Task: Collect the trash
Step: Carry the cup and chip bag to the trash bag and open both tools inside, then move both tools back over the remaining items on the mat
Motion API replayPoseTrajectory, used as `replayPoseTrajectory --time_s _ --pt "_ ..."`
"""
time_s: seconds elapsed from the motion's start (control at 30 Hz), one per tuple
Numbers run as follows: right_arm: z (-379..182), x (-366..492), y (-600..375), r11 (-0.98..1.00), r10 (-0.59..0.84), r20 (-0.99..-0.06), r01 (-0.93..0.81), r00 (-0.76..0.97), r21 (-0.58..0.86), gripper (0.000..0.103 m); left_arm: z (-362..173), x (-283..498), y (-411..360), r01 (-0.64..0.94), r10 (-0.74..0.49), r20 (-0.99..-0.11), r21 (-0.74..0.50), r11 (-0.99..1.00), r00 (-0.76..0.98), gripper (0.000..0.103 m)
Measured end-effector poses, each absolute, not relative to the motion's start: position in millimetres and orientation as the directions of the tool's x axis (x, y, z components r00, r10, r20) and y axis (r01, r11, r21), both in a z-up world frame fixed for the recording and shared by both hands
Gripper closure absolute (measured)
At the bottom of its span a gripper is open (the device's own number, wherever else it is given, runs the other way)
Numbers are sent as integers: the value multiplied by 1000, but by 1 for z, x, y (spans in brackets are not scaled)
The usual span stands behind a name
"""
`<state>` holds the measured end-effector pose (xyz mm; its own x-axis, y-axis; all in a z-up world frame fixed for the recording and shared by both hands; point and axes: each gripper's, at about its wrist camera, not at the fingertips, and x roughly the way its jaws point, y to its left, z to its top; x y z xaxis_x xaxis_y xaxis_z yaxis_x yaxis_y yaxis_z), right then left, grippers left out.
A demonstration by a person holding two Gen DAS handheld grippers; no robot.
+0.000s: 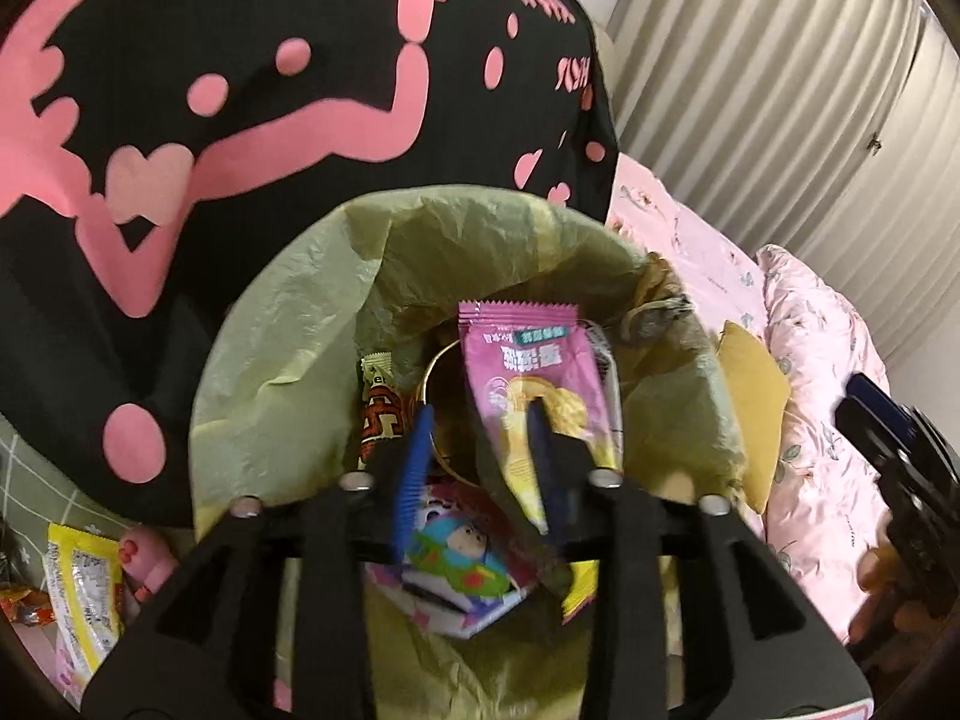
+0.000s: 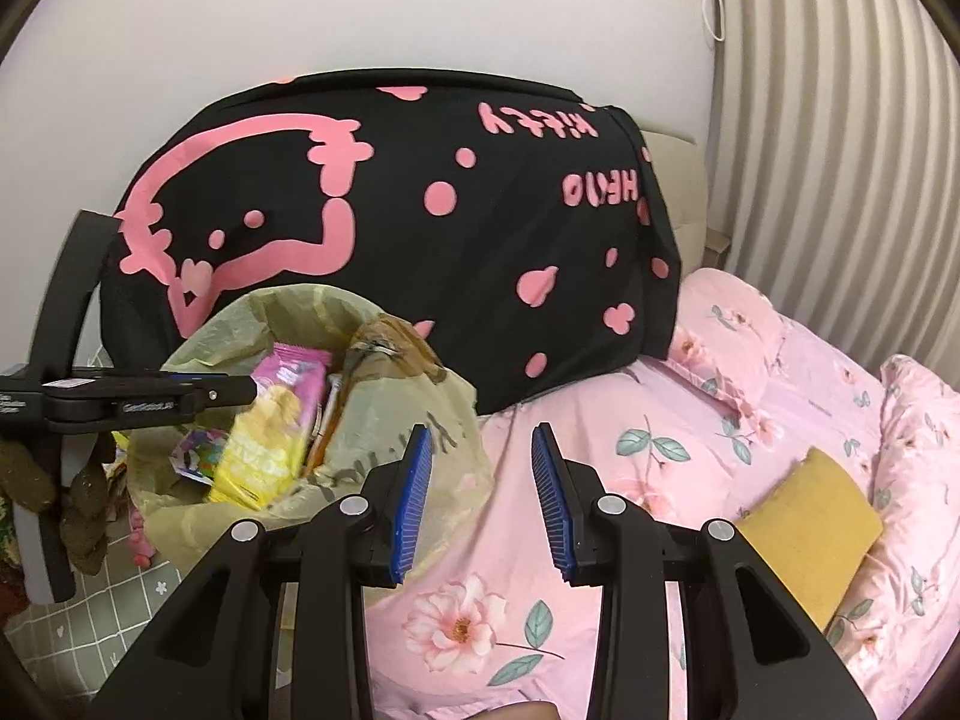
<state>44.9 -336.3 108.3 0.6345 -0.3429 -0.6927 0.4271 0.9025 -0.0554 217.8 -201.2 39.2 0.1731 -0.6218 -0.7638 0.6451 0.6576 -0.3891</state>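
Note:
A bin lined with a yellow-green bag (image 1: pixel 288 324) stands beside the bed and shows in both views (image 2: pixel 420 414). My left gripper (image 1: pixel 480 420) hovers over its mouth with the jaws apart. A pink and yellow snack packet (image 1: pixel 528 372) sits against the right finger, over the bin, also seen in the right wrist view (image 2: pixel 270 438). Other wrappers (image 1: pixel 462 564) lie inside the bag. My right gripper (image 2: pixel 483 438) is open and empty above the pink floral bedding, just right of the bin. More wrappers (image 1: pixel 84 588) lie at the lower left.
A black pillow with pink cartoon print (image 2: pixel 420 228) leans against the wall behind the bin. Pink floral bedding (image 2: pixel 690 420) covers the bed, with a mustard-yellow flat item (image 2: pixel 810 516) on it. Ribbed curtains (image 2: pixel 840 150) hang at the right.

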Motion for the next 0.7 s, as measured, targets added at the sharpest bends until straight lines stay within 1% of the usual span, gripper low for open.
replayPoseTrajectory --time_s 0.1,0.13,0.3,0.4,0.6,0.7 --pt "108 53 -330 913 -321 -688 405 651 -43 70 51 212 -190 658 -635 -748 -380 650 195 56" --pt "109 56 -328 917 -313 -687 397 655 -39 70 55 210 -184 659 -638 -742 -376 651 206 54" --pt "113 73 -308 934 -287 -673 354 682 -40 70 73 204 -153 660 -632 -722 -332 674 282 53" --pt "117 84 -291 947 -258 -663 318 702 -32 69 79 203 -132 645 -628 -712 -326 691 313 53" --pt "116 107 -253 972 -185 -665 235 723 -15 69 76 204 -69 565 -610 -702 -353 746 367 52" --pt "111 119 -233 982 -151 -676 187 722 -20 67 68 204 -30 506 -581 -705 -356 786 407 52"
